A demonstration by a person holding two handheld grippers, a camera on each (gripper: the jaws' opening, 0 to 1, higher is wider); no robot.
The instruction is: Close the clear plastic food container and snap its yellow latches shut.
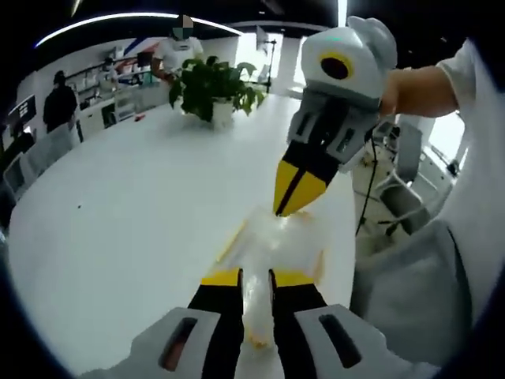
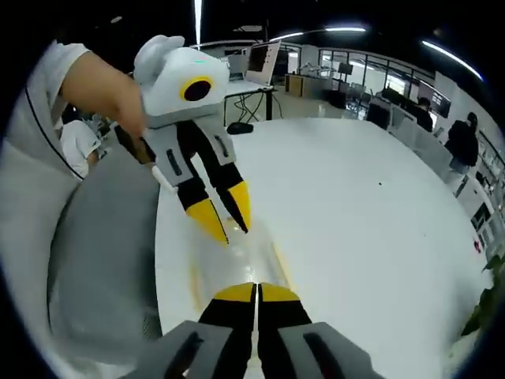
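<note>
On the white table (image 1: 118, 237), toward its near edge, lay the clear plastic food container (image 1: 272, 237), washed out by glare. Left tongs (image 1: 254, 278) stood slightly parted over its near end, apparently holding nothing. To their right, the right tongs (image 1: 298, 189) pointed down with tips together at its far end. Farther back stood a potted plant (image 1: 213, 88).

From the right gripper view, the left tongs (image 2: 225, 215) spread apart above the container (image 2: 248, 257).

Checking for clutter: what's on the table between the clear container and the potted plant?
Nothing. In the left gripper view, bare white table runs from the container to the potted plant.
</note>
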